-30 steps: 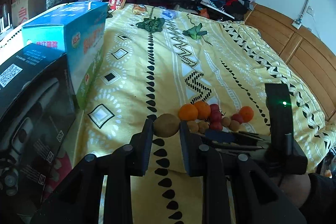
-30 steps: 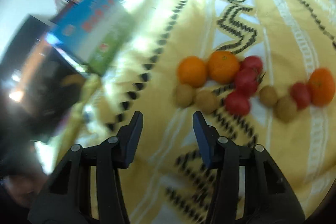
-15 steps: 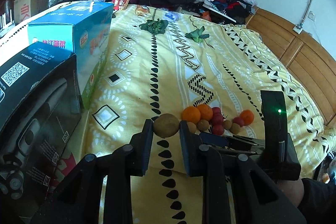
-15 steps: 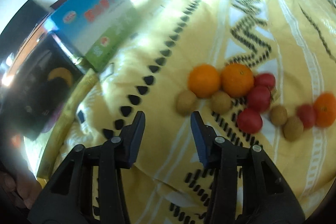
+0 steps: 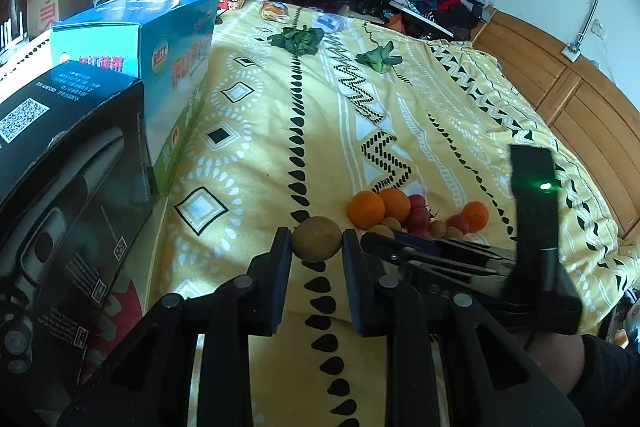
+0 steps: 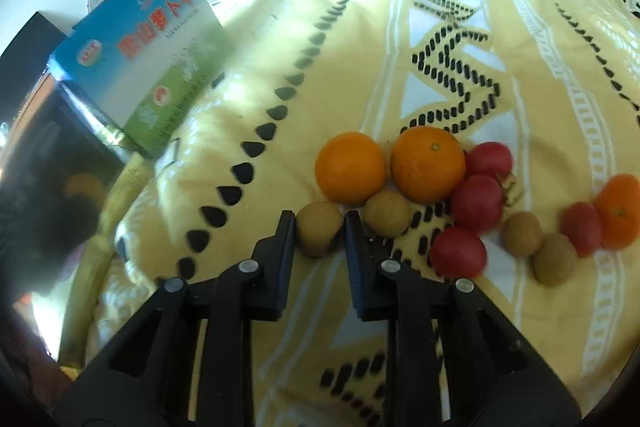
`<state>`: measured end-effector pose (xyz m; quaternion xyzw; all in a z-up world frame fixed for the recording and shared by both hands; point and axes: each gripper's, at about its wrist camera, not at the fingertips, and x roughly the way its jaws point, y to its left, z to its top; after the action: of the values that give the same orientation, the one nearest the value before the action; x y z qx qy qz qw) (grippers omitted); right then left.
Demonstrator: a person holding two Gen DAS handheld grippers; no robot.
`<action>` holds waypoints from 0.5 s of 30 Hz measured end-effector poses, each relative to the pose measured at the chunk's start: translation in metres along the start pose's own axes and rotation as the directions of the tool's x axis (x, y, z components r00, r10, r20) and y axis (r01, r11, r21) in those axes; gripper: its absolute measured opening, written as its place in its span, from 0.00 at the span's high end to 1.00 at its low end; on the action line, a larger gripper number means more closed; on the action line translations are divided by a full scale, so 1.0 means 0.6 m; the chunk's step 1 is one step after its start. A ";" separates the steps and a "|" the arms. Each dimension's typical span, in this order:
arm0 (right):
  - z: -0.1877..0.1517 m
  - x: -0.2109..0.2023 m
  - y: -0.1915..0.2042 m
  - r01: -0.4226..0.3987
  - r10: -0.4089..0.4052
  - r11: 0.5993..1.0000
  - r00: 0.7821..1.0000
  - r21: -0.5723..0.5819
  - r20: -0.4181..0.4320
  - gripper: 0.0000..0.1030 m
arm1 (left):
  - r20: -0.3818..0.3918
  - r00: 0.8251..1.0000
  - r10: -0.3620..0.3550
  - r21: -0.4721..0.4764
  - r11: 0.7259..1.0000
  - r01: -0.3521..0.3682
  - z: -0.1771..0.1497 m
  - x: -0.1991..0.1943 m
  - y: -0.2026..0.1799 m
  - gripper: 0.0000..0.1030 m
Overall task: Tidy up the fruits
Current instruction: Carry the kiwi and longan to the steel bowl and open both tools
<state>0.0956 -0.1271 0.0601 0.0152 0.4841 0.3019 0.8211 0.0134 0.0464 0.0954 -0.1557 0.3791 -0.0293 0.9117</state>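
Fruit sorting on the yellow bedspread point(image 5: 256, 163) looks partly done: oranges point(image 6: 350, 167), red fruits point(image 6: 476, 203) & brown kiwis point(image 6: 386, 213) sit clustered by kind, w/ a few strays off to the right. Left claw point(image 5: 316, 245) grips one brown kiwi point(image 5: 316, 239) above the bed. Right claw point(image 6: 319, 233) has just been closing & now pinches another kiwi point(image 6: 319, 233) at the cluster's near edge, on the bed.
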 end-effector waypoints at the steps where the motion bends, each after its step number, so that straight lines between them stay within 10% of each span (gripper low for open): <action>1: 0.000 -0.015 0.006 -0.007 0.007 1.000 1.000 -0.008 0.014 0.76 | 0.004 1.000 -0.005 0.002 1.000 0.005 0.000 -0.005 -0.004 0.76; 15: 0.054 -0.193 0.210 -0.133 0.178 0.966 0.963 -0.221 0.200 0.76 | 0.250 0.959 0.134 -0.082 0.990 -0.116 0.042 -0.251 0.091 0.76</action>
<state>0.0205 -0.0746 0.2086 0.0015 0.3547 0.4108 0.8399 -0.0796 0.1310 0.1981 -0.1642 0.2685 0.0613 0.9472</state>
